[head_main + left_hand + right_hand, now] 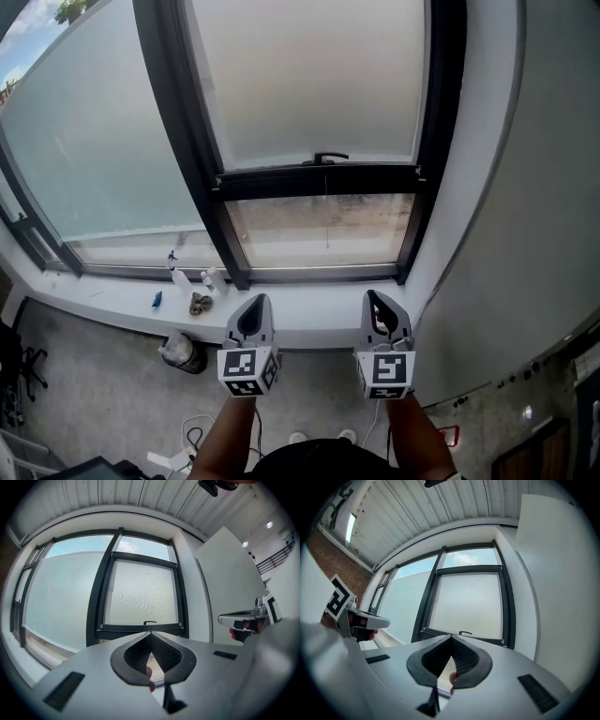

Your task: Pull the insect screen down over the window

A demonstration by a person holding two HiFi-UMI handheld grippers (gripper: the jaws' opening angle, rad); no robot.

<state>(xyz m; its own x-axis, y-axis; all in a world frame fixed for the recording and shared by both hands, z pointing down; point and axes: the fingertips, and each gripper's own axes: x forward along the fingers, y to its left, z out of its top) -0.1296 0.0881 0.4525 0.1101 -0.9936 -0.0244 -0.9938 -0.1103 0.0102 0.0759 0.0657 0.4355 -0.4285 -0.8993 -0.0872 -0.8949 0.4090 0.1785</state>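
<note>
both my tongs are pressed together with nothing in them: the left tongs [257,314] and the right tongs [380,309] sit side by side, level, aimed at the window. past them the white sill [122,298] carries a few small bottles [180,277] off to the left. beyond that the insect screen [319,75] covers the upper pane, and its bottom bar with the small handle [328,157] lies right at the dark cross-rail [319,181] — the lower pane [319,230] beneath is bare glass. i judge this fits either a screen drawn to its stop or one with a last stretch left; i can't tell which. any further pull would call for tongs parted, clamped on that handle and drawn straight down.
</note>
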